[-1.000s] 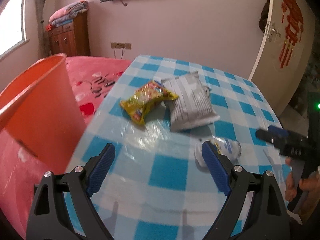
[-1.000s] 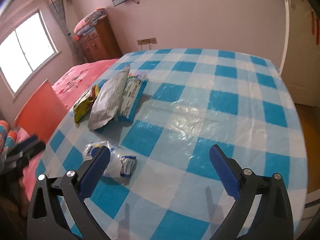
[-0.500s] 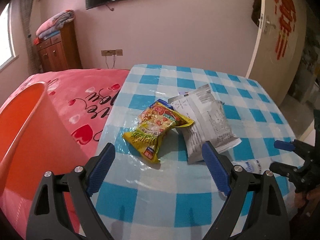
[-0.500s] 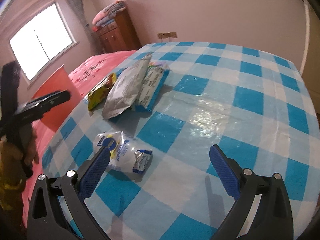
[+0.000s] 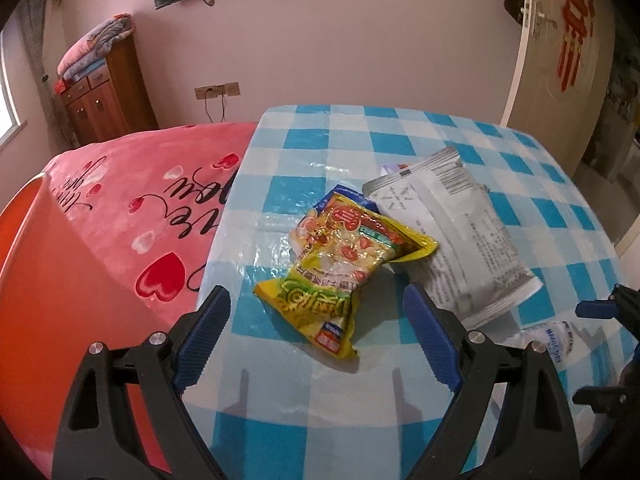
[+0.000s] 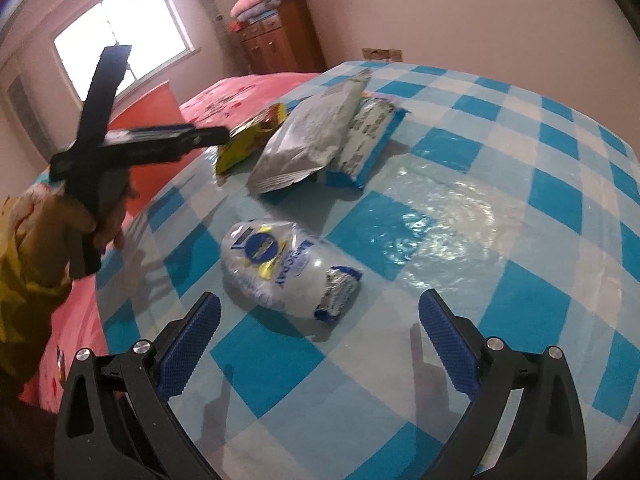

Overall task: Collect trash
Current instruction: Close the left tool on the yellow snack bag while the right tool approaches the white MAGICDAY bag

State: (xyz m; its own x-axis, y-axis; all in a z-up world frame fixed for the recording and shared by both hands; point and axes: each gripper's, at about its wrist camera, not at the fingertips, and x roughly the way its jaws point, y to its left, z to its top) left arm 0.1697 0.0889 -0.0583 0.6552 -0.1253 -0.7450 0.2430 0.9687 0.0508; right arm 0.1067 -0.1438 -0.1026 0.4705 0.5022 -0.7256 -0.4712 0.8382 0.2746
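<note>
Your large orange plastic bin (image 5: 48, 280) stands at the left edge of the bench (image 5: 400, 152), a surface under a blue-and-white checked plastic cloth; from these views you cannot see inside the bin. Beyond it lies the pink bed cover with red hearts (image 5: 140, 200).

The yellow crinkled snack packet (image 5: 340, 268) lies flat on the bench, its long axis running from near-left to far-right, one end toward your left gripper (image 5: 316, 344). Just beside it, touching along one edge, the long silver-grey foil pouch (image 5: 460, 232) runs from the far side toward the near right. In the right wrist view a blue-and-white wrapped packet (image 6: 368, 140) lies partly under the pouch's far side. Well apart from these, the crumpled clear plastic bag with blue print (image 6: 284, 268) lies closer to you, its long axis angled from far-left to near-right.

Your left gripper hovers just short of the yellow packet, spread wide, holding nothing. Your right gripper (image 6: 320, 340) hangs above the crumpled bag, equally wide and empty
</note>
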